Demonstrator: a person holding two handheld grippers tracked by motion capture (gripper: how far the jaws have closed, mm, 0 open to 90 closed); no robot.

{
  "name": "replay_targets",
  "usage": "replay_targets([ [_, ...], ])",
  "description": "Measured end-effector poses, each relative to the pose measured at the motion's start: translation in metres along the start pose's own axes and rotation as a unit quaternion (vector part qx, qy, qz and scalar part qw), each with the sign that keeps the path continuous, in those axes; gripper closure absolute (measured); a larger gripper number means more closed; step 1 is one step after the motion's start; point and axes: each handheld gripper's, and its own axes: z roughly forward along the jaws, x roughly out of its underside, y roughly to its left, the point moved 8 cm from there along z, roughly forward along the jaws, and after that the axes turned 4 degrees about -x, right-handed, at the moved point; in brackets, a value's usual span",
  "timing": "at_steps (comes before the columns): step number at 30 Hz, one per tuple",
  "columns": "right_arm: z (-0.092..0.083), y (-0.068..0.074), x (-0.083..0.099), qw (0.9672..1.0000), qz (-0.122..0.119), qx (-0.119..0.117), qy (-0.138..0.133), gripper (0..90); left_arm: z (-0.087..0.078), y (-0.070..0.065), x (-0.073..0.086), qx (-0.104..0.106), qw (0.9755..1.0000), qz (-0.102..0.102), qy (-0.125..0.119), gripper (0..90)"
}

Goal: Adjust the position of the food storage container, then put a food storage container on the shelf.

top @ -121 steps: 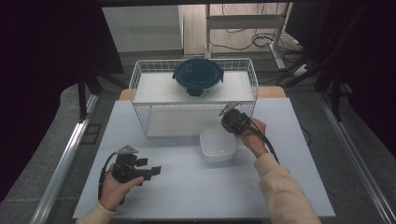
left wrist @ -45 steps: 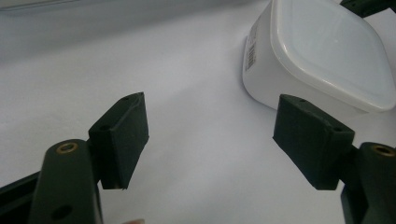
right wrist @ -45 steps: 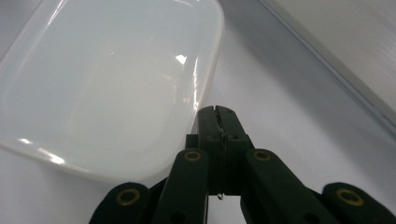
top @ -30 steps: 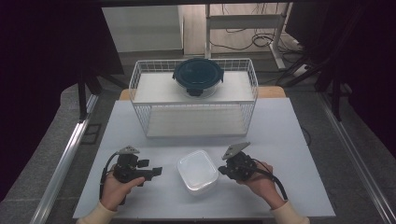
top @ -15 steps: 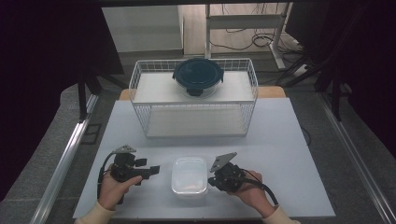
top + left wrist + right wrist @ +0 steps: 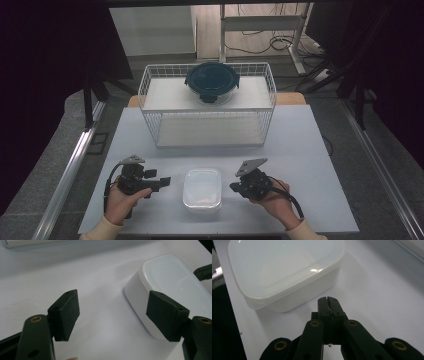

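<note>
Two grippers flank our white lidded container (image 6: 202,187) on the table (image 6: 300,140) near edge: left gripper (image 6: 162,182) spread, empty; right gripper (image 6: 234,187) pressed together, just beside it.

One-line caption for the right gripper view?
Shut right gripper points at the side of a white lidded box on the table, not touching it.

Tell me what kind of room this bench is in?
Probably a lab or recording workspace, not a kitchen: a plain white table ringed by dark curtains, loose cables on the floor beyond, and a white wire rack holding a lidded container.
</note>
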Motion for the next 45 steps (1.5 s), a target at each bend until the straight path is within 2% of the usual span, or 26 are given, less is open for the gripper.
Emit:
replay_targets([
  [3,-0.008,-0.005,-0.001,0.9994,0.021,0.000,-0.027,87.9,-0.002,0.000,0.000,0.000,1.0000,0.000,-0.003,26.0],
  [5,-0.014,-0.009,-0.003,0.9975,0.048,-0.003,-0.052,75.6,-0.003,0.000,0.000,0.001,1.0000,-0.001,-0.004,26.0],
  [7,-0.018,-0.013,-0.006,0.9933,0.085,-0.009,-0.078,58.3,-0.005,0.000,0.001,0.000,1.0000,-0.002,-0.006,26.0],
  [9,-0.021,-0.016,-0.008,0.9889,0.112,-0.007,-0.097,48.7,-0.006,0.001,0.000,-0.001,1.0000,-0.004,-0.008,26.0],
  [14,-0.027,-0.020,-0.010,0.9798,0.145,-0.004,-0.138,35.2,-0.007,0.001,-0.002,0.001,0.9999,-0.008,-0.011,26.1],
  [17,-0.030,-0.023,-0.008,0.9758,0.159,0.004,-0.150,31.2,-0.009,-0.001,-0.002,0.005,0.9999,-0.007,-0.014,26.1],
  [21,-0.032,-0.023,-0.006,0.9701,0.187,-0.011,-0.155,27.0,-0.010,-0.007,-0.005,0.018,0.9996,-0.006,-0.020,25.9],
  [23,-0.032,-0.023,-0.005,0.9677,0.197,-0.011,-0.157,26.6,-0.010,-0.010,-0.005,0.024,0.9995,-0.006,-0.020,25.9],
  [25,-0.030,-0.021,-0.004,0.9654,0.208,-0.023,-0.156,26.5,-0.009,-0.013,-0.004,0.032,0.9993,-0.009,-0.019,26.0],
  [27,-0.027,-0.019,-0.004,0.9632,0.216,-0.033,-0.157,26.6,-0.008,-0.016,-0.003,0.043,0.9988,-0.014,-0.016,26.0],
  [29,-0.025,-0.015,-0.005,0.9623,0.218,-0.041,-0.157,27.5,-0.006,-0.020,-0.002,0.060,0.9978,-0.026,-0.014,26.0],
  [32,-0.020,-0.006,-0.008,0.9611,0.220,-0.057,-0.158,29.4,-0.002,-0.024,0.001,0.083,0.9951,-0.053,-0.006,25.9],
  [34,-0.017,-0.003,-0.009,0.9605,0.221,-0.058,-0.158,30.0,0.001,-0.026,0.002,0.099,0.9926,-0.070,0.000,25.9],
  [36,-0.014,0.000,-0.010,0.9615,0.217,-0.056,-0.159,30.8,0.003,-0.027,0.003,0.109,0.9903,-0.086,0.004,26.1],
  [37,-0.012,0.002,-0.011,0.9621,0.216,-0.055,-0.157,30.9,0.004,-0.027,0.003,0.112,0.9892,-0.094,0.006,26.1],
  [40,-0.007,0.005,-0.017,0.9604,0.224,-0.061,-0.155,31.5,0.005,-0.028,-0.001,0.123,0.9861,-0.111,0.007,26.3],
  [42,-0.005,0.006,-0.021,0.9580,0.233,-0.068,-0.153,32.5,0.006,-0.029,-0.004,0.125,0.9854,-0.115,0.007,26.7],
  [45,-0.001,0.006,-0.027,0.9564,0.243,-0.068,-0.147,33.2,0.009,-0.029,-0.008,0.129,0.9838,-0.125,0.007,27.4],
])
